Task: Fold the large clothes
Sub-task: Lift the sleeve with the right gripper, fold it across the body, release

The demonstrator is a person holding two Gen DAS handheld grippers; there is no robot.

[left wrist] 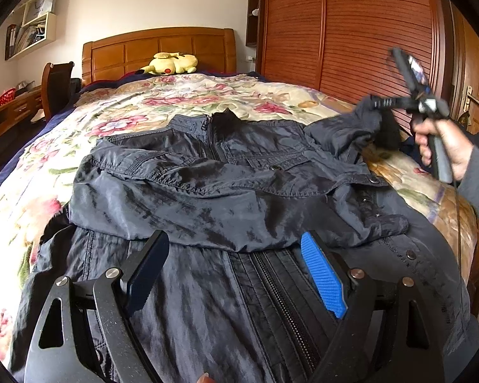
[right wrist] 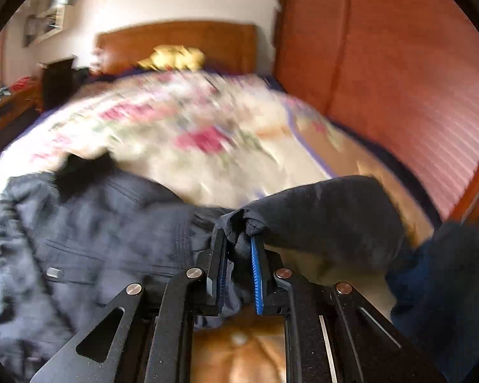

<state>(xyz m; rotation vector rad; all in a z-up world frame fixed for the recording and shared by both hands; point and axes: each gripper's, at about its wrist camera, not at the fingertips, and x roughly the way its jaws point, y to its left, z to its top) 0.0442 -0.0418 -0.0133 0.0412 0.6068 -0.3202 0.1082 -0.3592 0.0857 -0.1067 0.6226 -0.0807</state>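
Right wrist view: your right claw [right wrist: 238,265] pinched the jacket [left wrist: 207,172] sleeve [right wrist: 329,210]; your left claw [left wrist: 236,274] stood spread. Best carry the sleeve flat across the chest.

Left wrist cam sits low at the bed's [left wrist: 127,102] foot edge, close over the jacket [left wrist: 207,185], facing the headboard [left wrist: 158,48]. Right wrist cam sits near the right edge, same heading, blurred, tight on a sleeve [right wrist: 329,210]. Both share jacket, headboard, wardrobe [left wrist: 351,32].
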